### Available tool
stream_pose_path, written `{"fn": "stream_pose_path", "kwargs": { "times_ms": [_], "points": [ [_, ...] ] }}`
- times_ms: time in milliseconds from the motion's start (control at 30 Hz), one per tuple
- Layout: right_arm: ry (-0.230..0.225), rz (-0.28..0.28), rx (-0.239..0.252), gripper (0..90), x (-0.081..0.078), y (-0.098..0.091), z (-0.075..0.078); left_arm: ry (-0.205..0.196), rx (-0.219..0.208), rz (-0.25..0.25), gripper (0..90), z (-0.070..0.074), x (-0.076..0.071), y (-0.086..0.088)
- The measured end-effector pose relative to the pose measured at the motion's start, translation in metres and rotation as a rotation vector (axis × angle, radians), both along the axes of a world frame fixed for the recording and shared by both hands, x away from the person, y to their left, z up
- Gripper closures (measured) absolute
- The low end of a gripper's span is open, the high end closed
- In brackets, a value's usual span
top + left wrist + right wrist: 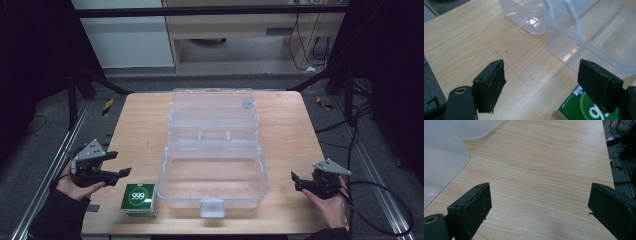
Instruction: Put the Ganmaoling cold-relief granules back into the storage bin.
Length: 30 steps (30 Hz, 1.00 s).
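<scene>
Your left gripper (118, 163) and right gripper (295, 181) both sit spread wide, gripping nothing, either side of the clear plastic box (213, 172) mid-table (140, 115). Green 999 carton (139, 198) lies just beside box's front-left corner, near left gripper.

I work in a lab-like test room: past my tongs a metal frame (210, 10) surrounds the wooden table (140, 130), cables (315, 45) hang behind, and striped hazard tape (107, 106) marks the grey floor.
</scene>
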State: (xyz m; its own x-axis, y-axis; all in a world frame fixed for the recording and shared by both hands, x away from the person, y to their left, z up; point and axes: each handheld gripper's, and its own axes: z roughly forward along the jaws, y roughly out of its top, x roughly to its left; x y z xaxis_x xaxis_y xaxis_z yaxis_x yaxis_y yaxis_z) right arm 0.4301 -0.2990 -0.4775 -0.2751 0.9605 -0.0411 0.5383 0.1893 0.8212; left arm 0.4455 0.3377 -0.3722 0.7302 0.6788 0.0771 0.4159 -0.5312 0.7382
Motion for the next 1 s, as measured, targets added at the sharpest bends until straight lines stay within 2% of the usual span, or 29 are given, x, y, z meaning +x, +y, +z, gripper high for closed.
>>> {"fn": "stream_pose_path", "kwargs": {
  "times_ms": [167, 233, 367, 500, 633, 667, 700, 767, 1000],
  "points": [
    [0.0, 0.002, -0.003, 5.1, 0.0, 0.0, 0.0, 0.017, 0.022, -0.06, 20.7, 0.006, -0.001, -0.006],
    [0.0, 0.005, -0.001, 5.0, -0.001, 0.001, 0.0, 0.017, 0.032, -0.07, 20.6, 0.007, -0.001, -0.007],
    [0.003, 0.006, -0.003, 4.9, -0.001, 0.001, 0.0, 0.025, 0.078, -0.129, 20.0, 0.012, -0.005, -0.013],
    [0.006, 0.01, -0.01, 4.8, -0.001, 0.001, -0.001, 0.034, 0.104, -0.175, 18.8, 0.015, -0.007, -0.016],
    [0.007, 0.014, -0.012, 4.6, -0.001, 0.001, -0.001, 0.046, 0.148, -0.227, 17.7, 0.014, -0.008, -0.021],
    [0.009, 0.015, -0.013, 4.5, -0.001, 0.002, -0.001, 0.046, 0.148, -0.227, 17.5, 0.014, -0.008, -0.021],
    [0.01, 0.015, -0.014, 4.5, -0.001, 0.002, -0.001, 0.053, 0.178, -0.254, 16.9, 0.013, -0.009, -0.023],
    [0.008, 0.018, -0.022, 4.4, 0.0, 0.001, -0.002, 0.062, 0.199, -0.279, 16.3, 0.011, -0.01, -0.025],
    [0.017, 0.022, -0.026, 4.1, 0.0, 0.002, -0.003, 0.086, 0.243, -0.327, 13.4, 0.008, -0.012, -0.031]
  ]
}}
